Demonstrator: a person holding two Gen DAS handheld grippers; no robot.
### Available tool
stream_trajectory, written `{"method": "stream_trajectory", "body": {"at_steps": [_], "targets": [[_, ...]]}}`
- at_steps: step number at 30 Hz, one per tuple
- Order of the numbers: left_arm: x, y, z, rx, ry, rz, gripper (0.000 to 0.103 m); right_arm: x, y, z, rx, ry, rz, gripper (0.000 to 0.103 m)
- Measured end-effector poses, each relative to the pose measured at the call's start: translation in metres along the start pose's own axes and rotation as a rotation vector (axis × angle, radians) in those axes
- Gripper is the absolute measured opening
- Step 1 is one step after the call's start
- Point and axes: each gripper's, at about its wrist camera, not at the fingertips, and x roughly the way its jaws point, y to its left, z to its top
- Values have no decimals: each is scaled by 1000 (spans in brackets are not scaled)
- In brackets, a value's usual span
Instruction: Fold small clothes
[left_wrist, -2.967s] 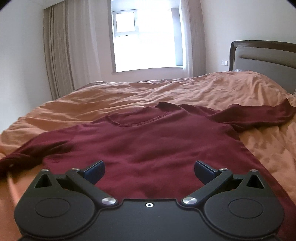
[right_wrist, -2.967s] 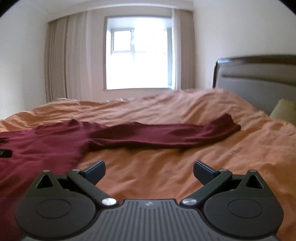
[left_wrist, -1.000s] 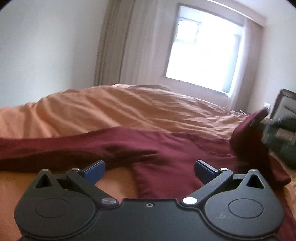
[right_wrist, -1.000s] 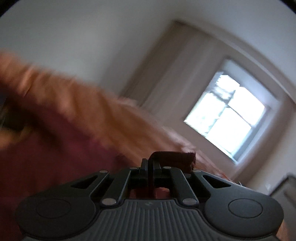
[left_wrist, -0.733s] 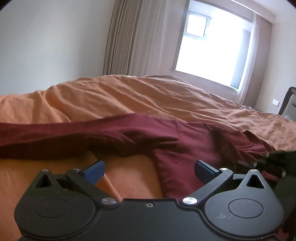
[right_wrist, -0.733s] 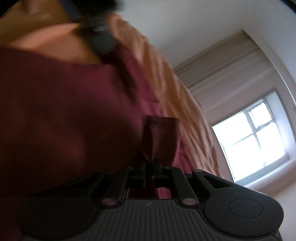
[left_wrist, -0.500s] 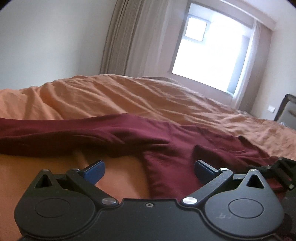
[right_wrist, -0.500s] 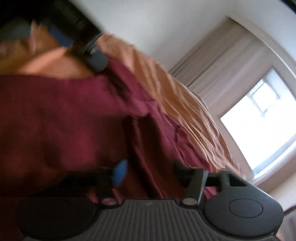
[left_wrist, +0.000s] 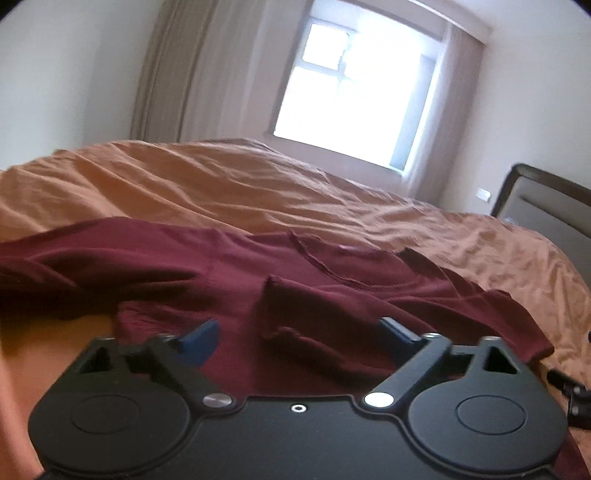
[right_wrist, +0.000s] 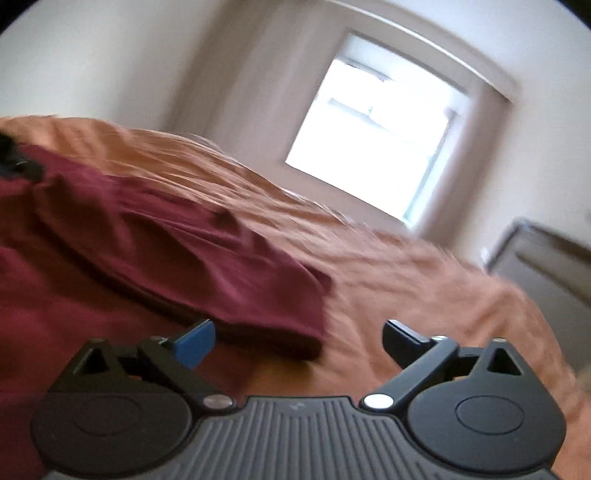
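The shirt (left_wrist: 332, 291) lies mid-frame on the bed (left_wrist: 221, 184), one sleeve (right_wrist: 229, 280) folded inward. Both the left gripper (left_wrist: 299, 334) and right gripper (right_wrist: 299, 338) gape empty. Next, probably: the other sleeve (left_wrist: 74, 266), at left.

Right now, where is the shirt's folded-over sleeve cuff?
In the left wrist view the sleeve cuff lies on the maroon shirt's chest, just below the collar, ahead of the open left gripper.

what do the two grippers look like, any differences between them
Both are matte black with two round discs, silver pivot screws and scissor-like linkages. The left gripper has a smooth top plate; the right gripper has a ribbed grey one. Each shows one bright blue finger pad.
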Motion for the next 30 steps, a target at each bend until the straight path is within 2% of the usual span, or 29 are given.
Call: {"method": "stream_trajectory", "body": {"at_steps": [1, 3, 6, 10, 12, 13, 14, 16, 21, 25, 30], "targets": [[3, 0, 1, 0, 12, 1, 68, 4, -10, -5, 38, 22, -2, 88], [11, -1, 1, 3, 44, 9, 21, 8, -24, -12, 95, 57, 12, 81], [14, -1, 1, 1, 53, 6, 8, 16, -30, -15, 125, 69, 25, 74], [-10, -4, 5, 23, -69, 6, 6, 21, -27, -12, 81, 49, 24, 73], [-14, -4, 4, 20, -85, 34, 6, 26, -27, -9, 72, 31, 2, 73], [-11, -3, 1, 22, -68, 49, 6, 30, -28, -10, 73, 26, -3, 59], [-9, -2, -1, 23, -48, 55, 6, 33, -30, -9, 81, 28, -1, 32], [-6, 2, -7, 4, -19, 54, 6, 34, -33, -11, 101, 48, 24, 9], [2, 6, -17, 5, 38, 64, 6, 8, -18, -18, 11, 56, -49, 7], [2, 7, -18, 12, 58, 71, 6, 14, -6, -30, -45, 116, -55, 7], [-3, 9, -21, 23, 72, 63, 7, 15, 1, -33, -76, 121, -53, 8]]}}
